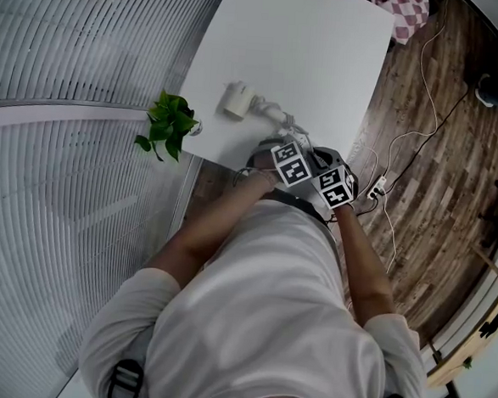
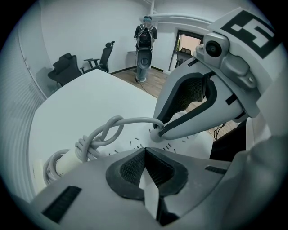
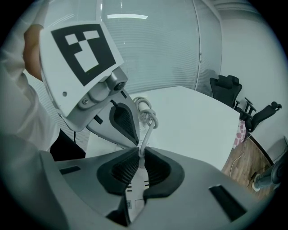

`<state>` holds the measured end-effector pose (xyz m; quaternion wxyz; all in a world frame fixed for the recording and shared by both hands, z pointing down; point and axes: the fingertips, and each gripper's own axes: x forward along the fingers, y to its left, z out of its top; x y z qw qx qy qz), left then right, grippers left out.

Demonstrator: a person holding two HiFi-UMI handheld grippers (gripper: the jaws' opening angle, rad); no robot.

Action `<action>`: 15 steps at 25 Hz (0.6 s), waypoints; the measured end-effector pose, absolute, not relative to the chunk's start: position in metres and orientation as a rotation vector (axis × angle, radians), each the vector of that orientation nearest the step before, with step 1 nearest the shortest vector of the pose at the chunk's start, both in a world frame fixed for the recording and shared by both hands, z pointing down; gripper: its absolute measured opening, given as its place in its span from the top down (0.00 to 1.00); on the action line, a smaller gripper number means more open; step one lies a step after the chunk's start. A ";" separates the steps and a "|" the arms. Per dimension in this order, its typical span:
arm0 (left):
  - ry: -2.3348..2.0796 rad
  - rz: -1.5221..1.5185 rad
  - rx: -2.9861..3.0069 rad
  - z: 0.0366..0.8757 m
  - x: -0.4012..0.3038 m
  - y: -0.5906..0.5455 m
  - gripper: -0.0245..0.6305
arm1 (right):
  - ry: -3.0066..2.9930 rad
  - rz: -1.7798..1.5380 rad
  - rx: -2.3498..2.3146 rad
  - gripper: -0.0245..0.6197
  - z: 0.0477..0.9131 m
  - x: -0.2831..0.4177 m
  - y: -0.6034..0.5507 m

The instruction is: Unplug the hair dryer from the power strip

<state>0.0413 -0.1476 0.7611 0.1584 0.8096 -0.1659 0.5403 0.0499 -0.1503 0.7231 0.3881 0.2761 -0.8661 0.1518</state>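
**Right hand-held gripper** (image 3: 139,155): jaws pinched together on the plug (image 2: 156,131), right where the cord leaves it. The left gripper view shows both jaw tips meeting on the plug from above.

**Left hand-held gripper** (image 2: 145,155): jaws drawn together, apparently clamped on the near edge of the power strip (image 2: 135,144). A white wedge shows between the pads. It sits at 9 o'clock of the right one, almost touching it.

**Power strip**: white, flat on the near edge of the desk (image 1: 311,45), socket slots facing up. Judged light and slippery on the smooth top, so it is likely to lift with the plug unless held down.

**Plug**: small, rigid, seated in the strip. The best hold is on its body, pulling straight out, since a pull on the cord alone could strain the joint.

**Cord** (image 2: 108,130): grey-white and pliant, tied in a loose knot, then wound round the dryer's handle. It offers little slack.

**Hair dryer** (image 1: 236,99): white, lying on the desk at 10 o'clock of the grippers, near them. Judged light hard plastic that may drag if the cord goes taut.

**Plant** (image 1: 169,124): at 9 o'clock, at the desk's edge.

**Floor cable** (image 1: 407,133): at 2 o'clock, on wood flooring.
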 end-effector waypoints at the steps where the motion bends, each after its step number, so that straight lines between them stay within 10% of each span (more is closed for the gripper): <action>1: -0.473 1.546 2.315 0.761 0.041 -0.147 0.91 | -2.207 0.388 0.705 0.87 0.723 0.050 -0.150; 15: -0.439 1.562 2.304 0.760 0.043 -0.147 0.91 | -2.212 0.414 0.719 0.87 0.720 0.051 -0.149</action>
